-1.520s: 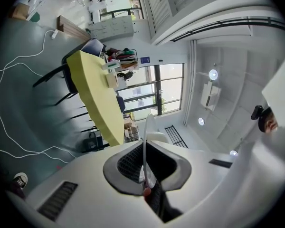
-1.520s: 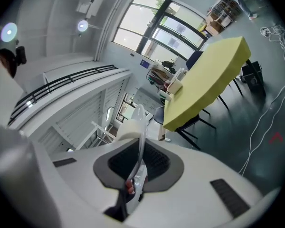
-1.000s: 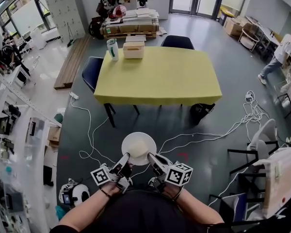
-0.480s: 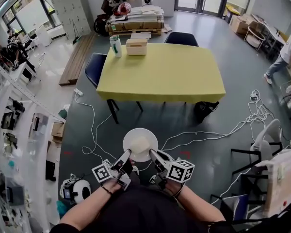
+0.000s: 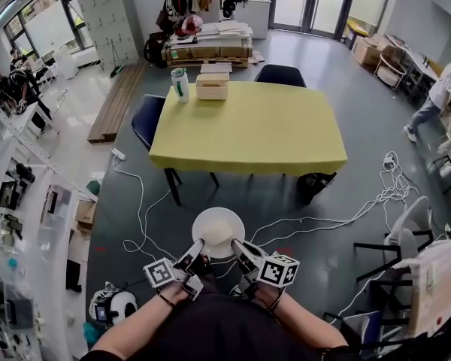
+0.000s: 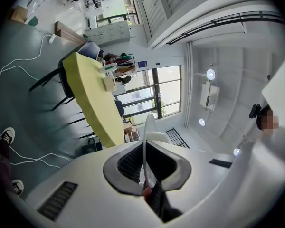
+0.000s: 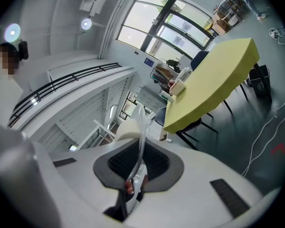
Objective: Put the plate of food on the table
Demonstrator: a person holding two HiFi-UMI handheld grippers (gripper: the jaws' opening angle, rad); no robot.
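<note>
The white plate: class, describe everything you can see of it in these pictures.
The plate is round, white and thin-rimmed, perhaps plastic or ceramic, with a pale mound of food on it. It is held roughly level above the dark floor, short of the yellow table and not touching it. The left gripper is clamped on its near-left rim, the right gripper on its near-right rim; nothing else touches it.

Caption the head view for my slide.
The left claw and right claw grip the plate of food, short of the yellow table with a box and a bottle.
</note>
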